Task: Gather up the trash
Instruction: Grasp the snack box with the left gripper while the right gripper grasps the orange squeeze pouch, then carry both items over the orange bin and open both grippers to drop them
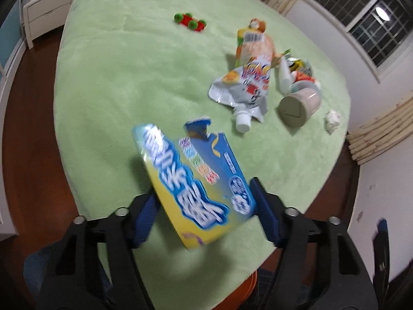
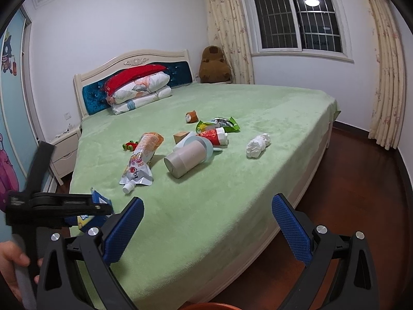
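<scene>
My left gripper (image 1: 204,188) is shut on a torn blue and yellow cardboard box (image 1: 196,180), one pad on each long side, holding it tilted above the green bed (image 1: 124,82). The right wrist view shows that gripper (image 2: 103,208) at the left with a corner of the box (image 2: 99,200). Further up the bed lie a spouted pouch (image 1: 242,85), an orange snack bag (image 1: 254,44), a tipped beige cup (image 1: 299,106) and a crumpled tissue (image 1: 333,120). My right gripper (image 2: 207,201) is open over the bed's near edge with nothing between its pads.
A green wrapper (image 2: 222,124) and a red wrapper (image 2: 215,137) lie behind the cup (image 2: 187,159). A toy car (image 2: 130,146), a wooden block (image 2: 180,137) and an owl toy (image 2: 191,116) are nearby. An orange rim (image 2: 206,306) shows below; folded bedding (image 2: 140,90) is at the headboard.
</scene>
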The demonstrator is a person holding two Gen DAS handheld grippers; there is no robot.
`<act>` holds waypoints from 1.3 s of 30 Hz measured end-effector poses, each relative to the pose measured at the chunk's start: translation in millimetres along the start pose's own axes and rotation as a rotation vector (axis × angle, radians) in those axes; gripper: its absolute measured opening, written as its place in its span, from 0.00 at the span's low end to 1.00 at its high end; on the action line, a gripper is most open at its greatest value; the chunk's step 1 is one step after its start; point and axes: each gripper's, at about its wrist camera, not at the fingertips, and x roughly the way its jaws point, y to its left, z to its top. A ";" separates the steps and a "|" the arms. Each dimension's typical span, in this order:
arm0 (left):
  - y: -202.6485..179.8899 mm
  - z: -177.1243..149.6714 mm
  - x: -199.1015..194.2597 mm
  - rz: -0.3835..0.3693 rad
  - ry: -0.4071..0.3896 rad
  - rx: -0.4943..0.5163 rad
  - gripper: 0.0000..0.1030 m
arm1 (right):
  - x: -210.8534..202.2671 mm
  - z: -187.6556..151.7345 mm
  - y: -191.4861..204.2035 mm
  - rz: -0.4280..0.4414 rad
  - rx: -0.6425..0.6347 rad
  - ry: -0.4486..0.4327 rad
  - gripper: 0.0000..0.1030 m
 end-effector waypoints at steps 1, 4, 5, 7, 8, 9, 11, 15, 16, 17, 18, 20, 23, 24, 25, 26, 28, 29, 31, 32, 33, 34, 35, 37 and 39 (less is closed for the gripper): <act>2.5 -1.3 -6.6 -0.005 -0.018 0.008 0.59 | 3.4 0.9 2.3 0.005 -0.005 0.005 0.95; 6.7 -3.7 -18.6 -0.001 -0.065 0.031 0.59 | 20.5 8.1 12.7 0.067 -0.005 0.047 0.95; 9.5 -4.6 -22.8 -0.005 -0.079 0.035 0.59 | 27.4 11.7 17.4 0.095 -0.001 0.063 0.95; 15.1 -5.8 -30.4 -0.012 -0.103 0.044 0.59 | 47.1 23.9 33.2 0.164 -0.008 0.094 0.95; 19.0 -6.0 -34.8 -0.012 -0.112 0.047 0.59 | 56.5 30.2 43.2 0.177 -0.025 0.103 0.95; 21.7 -6.3 -38.1 -0.010 -0.123 0.049 0.59 | 62.9 34.3 49.8 0.181 -0.037 0.110 0.95; 29.3 -7.2 -47.1 -0.006 -0.149 0.053 0.59 | 83.6 45.7 65.7 0.199 -0.063 0.141 0.95; 46.4 -6.4 -66.4 0.023 -0.205 0.052 0.59 | 139.7 68.8 93.1 0.232 -0.066 0.250 0.95; 49.0 -5.9 -69.6 0.023 -0.211 0.049 0.59 | 150.5 72.0 98.4 0.224 -0.078 0.267 0.95; 52.7 -5.0 -72.3 0.022 -0.217 0.045 0.59 | 159.1 74.5 103.3 0.213 -0.091 0.278 0.95; 55.9 -4.9 -74.1 0.022 -0.219 0.041 0.59 | 170.3 78.9 110.6 0.196 -0.110 0.291 0.95; 61.7 -3.5 -77.4 0.020 -0.226 0.034 0.59 | 191.8 85.8 125.1 0.182 -0.135 0.328 0.95; 68.3 -2.4 -80.0 0.027 -0.233 0.032 0.59 | 219.9 89.6 140.5 0.140 -0.141 0.394 0.90; 70.3 -1.0 -80.1 0.025 -0.232 0.029 0.59 | 228.2 89.5 144.5 0.116 -0.147 0.413 0.88; 71.5 -2.6 -81.3 0.023 -0.232 0.029 0.59 | 235.2 88.9 146.8 0.102 -0.153 0.431 0.78; 72.6 -1.9 -81.8 0.023 -0.234 0.029 0.59 | 242.2 87.6 150.0 0.091 -0.164 0.455 0.61; 75.5 -1.6 -83.7 0.021 -0.236 0.028 0.59 | 251.4 82.7 153.0 0.086 -0.172 0.509 0.40; 76.1 -1.6 -84.4 0.019 -0.236 0.026 0.59 | 250.2 82.0 152.8 0.089 -0.158 0.515 0.39; 77.9 -0.5 -85.2 0.015 -0.237 0.027 0.59 | 241.6 83.7 151.7 0.093 -0.167 0.484 0.38; 78.1 -0.5 -85.7 0.014 -0.239 0.030 0.59 | 235.6 85.8 151.5 0.095 -0.179 0.464 0.37; 76.8 -2.2 -86.4 0.013 -0.239 0.033 0.59 | 225.6 88.8 150.0 0.105 -0.184 0.437 0.37; 76.8 -2.0 -86.7 0.008 -0.238 0.036 0.59 | 215.6 91.4 147.4 0.122 -0.176 0.422 0.36; 76.2 -1.9 -87.2 0.001 -0.237 0.038 0.59 | 201.5 94.7 143.5 0.143 -0.169 0.406 0.36; 74.6 -2.9 -89.3 -0.011 -0.240 0.046 0.59 | 175.5 97.8 138.6 0.163 -0.181 0.376 0.36; 71.4 -3.7 -91.1 -0.022 -0.242 0.063 0.59 | 148.3 98.4 129.3 0.198 -0.174 0.356 0.36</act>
